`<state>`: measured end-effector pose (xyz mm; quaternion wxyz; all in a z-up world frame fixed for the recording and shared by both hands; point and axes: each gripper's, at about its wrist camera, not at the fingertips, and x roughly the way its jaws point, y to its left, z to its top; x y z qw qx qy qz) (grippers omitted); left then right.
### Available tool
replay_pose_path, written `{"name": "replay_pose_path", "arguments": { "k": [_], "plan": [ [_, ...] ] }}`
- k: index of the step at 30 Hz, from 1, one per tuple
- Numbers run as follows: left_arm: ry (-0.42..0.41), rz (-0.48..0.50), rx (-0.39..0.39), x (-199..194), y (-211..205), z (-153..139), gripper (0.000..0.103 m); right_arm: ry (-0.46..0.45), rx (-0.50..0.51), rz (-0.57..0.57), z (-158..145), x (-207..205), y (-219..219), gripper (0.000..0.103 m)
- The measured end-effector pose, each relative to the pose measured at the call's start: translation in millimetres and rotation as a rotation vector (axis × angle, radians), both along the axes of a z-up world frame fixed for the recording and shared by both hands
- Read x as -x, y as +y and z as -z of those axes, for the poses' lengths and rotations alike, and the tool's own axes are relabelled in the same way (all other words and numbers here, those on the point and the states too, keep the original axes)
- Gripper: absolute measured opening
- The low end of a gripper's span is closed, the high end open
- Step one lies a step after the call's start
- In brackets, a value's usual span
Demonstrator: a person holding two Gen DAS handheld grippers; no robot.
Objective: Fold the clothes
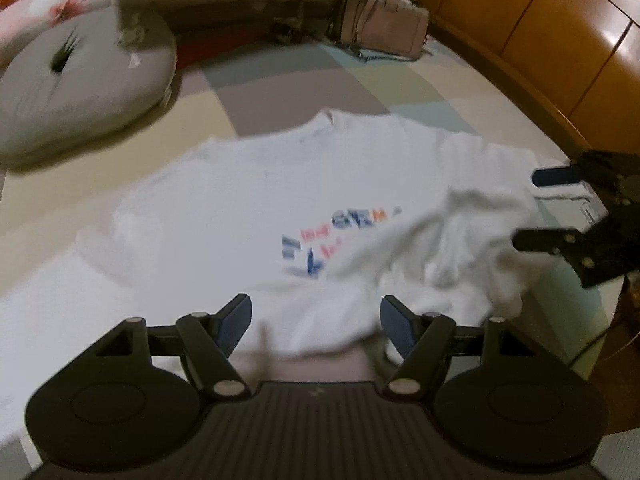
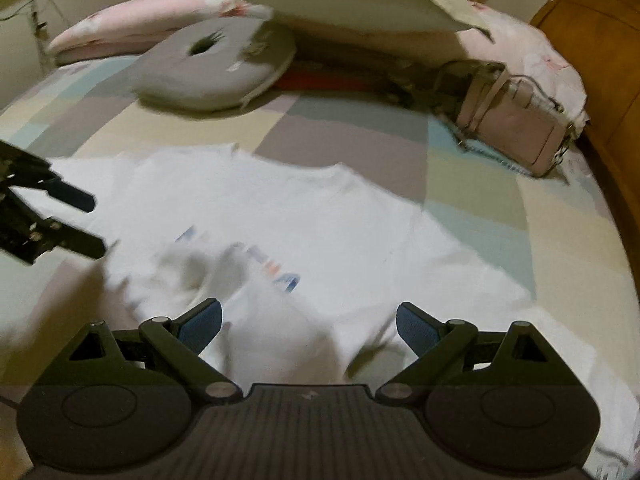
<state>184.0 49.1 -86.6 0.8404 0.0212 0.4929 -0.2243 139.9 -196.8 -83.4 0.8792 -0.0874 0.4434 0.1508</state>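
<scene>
A white T-shirt (image 1: pixel 248 200) with a blue and red print lies spread on the patchwork bed; it also shows in the right wrist view (image 2: pixel 320 216). Its lower part is rumpled and folded up over the print (image 1: pixel 440 240), blurred in both views. My left gripper (image 1: pixel 316 320) is open above the shirt's lower edge, with nothing between its fingers. My right gripper (image 2: pixel 308 324) is open over the bunched cloth (image 2: pixel 272 320). Each gripper shows open at the other view's edge: the right (image 1: pixel 524 208), the left (image 2: pixel 98 222).
A grey round cushion (image 1: pixel 80 84) and a pink handbag (image 1: pixel 384 28) lie beyond the shirt, with pink floral bedding (image 2: pixel 520 40) behind. A wooden bed frame (image 1: pixel 560 40) curves along the right side. The checked bed cover (image 2: pixel 360 128) surrounds the shirt.
</scene>
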Motion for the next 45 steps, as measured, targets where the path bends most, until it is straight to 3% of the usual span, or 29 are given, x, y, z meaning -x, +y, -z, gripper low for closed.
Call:
{"name": "replay_pose_path", "arguments": {
  "k": [6,9,11,18,21,23,25,35,45],
  "plan": [
    [0.097,-0.008,0.046,32.4,-13.4,30.4,0.068,0.125,-0.017,-0.014,16.6,45.7,9.4,0.097],
    [0.111,-0.027,0.084,33.0,-25.0,51.7,0.062,0.188,-0.032,0.016,33.6,57.0,7.6,0.097],
    [0.108,-0.049,0.130,31.0,-30.8,64.6,0.049,0.220,-0.042,0.027,42.1,61.3,6.3,0.097],
    [0.124,-0.145,0.294,12.5,-38.4,90.3,0.044,0.255,-0.043,0.057,54.3,70.3,-5.5,0.097],
    [0.159,-0.185,0.332,11.8,-40.3,93.5,0.034,0.260,-0.063,0.084,54.9,71.1,-12.8,0.097],
    [0.197,-0.189,0.318,14.8,-40.4,93.8,0.009,0.263,-0.070,0.099,55.2,72.5,-15.6,0.097],
    [0.231,-0.208,0.330,19.1,-34.7,90.9,0.005,0.264,-0.090,0.112,54.1,73.1,-18.7,0.097],
    [0.282,-0.210,0.218,63.5,16.7,56.0,0.004,0.293,-0.135,0.152,58.5,71.6,-35.8,0.096],
    [0.388,-0.286,0.016,103.4,77.2,49.6,0.004,0.353,-0.156,0.103,61.8,77.4,-34.4,0.083]
  ]
}}
